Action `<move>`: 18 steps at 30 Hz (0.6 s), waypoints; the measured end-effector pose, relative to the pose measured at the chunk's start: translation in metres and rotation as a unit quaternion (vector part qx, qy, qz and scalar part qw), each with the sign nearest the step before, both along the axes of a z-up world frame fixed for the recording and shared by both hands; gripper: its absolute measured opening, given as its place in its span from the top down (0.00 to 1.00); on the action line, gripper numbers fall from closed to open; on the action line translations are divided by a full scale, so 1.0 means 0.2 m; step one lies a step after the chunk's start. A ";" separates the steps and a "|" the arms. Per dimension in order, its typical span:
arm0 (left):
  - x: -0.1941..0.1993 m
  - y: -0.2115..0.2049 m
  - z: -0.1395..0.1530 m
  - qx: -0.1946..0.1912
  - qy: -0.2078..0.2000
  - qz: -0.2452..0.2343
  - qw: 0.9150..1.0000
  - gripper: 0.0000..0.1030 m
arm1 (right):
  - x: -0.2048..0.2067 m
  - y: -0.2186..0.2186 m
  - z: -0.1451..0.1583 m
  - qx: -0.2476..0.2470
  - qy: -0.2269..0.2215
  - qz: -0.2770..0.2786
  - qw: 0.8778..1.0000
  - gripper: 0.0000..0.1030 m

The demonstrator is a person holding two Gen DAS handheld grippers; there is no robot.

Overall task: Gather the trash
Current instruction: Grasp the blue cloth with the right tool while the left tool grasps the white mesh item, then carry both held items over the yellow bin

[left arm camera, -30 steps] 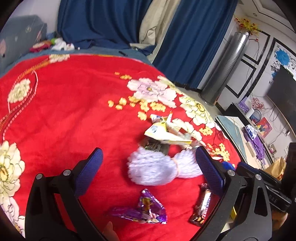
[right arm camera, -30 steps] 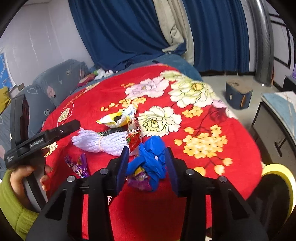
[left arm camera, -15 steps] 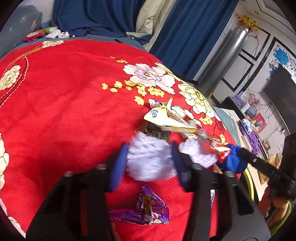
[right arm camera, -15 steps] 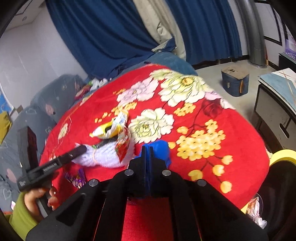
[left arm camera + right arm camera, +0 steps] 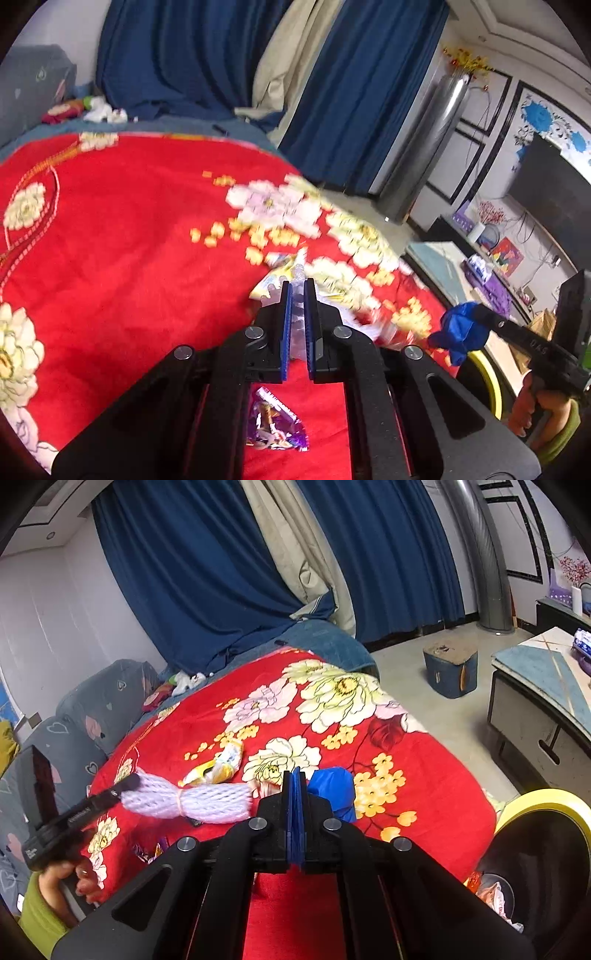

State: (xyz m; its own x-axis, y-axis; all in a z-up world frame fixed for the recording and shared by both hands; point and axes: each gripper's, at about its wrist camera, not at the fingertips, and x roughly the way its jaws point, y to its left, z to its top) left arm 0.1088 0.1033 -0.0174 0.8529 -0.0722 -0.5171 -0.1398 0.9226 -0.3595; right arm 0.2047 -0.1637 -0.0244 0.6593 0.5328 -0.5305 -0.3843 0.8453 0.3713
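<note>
Left wrist view: both tongs clamped on trash

My left tongs (image 5: pixel 297 291) are clenched on the white foam net (image 5: pixel 207 800), pinched between the blue pads. A purple wrapper (image 5: pixel 275 424) lies on the red blanket (image 5: pixel 110 258) below them; a yellow wrapper (image 5: pixel 273 284) sits just beyond the tips. My right tongs (image 5: pixel 294 781) grip the blue bag (image 5: pixel 334 794), with the yellow-rimmed bin (image 5: pixel 543 805) to their right.

On the blanket (image 5: pixel 424 775) the foam net (image 5: pixel 199 801) lies before the snack wrapper (image 5: pixel 218 766); the bin (image 5: pixel 535 805) stands right of the blanket.
</note>
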 end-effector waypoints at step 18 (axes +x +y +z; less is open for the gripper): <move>-0.12 -0.30 0.27 0.012 -0.091 -0.079 0.993 0.97 | -0.10 -0.19 0.13 0.014 -0.043 -0.030 0.999 0.98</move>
State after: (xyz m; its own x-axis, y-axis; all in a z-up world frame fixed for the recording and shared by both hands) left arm 0.0857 0.0425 0.0362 0.9115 -0.2025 -0.3580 0.0728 0.9361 -0.3441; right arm 0.1843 -0.2025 0.0011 0.7330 0.5040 -0.4569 -0.3637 0.8579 0.3629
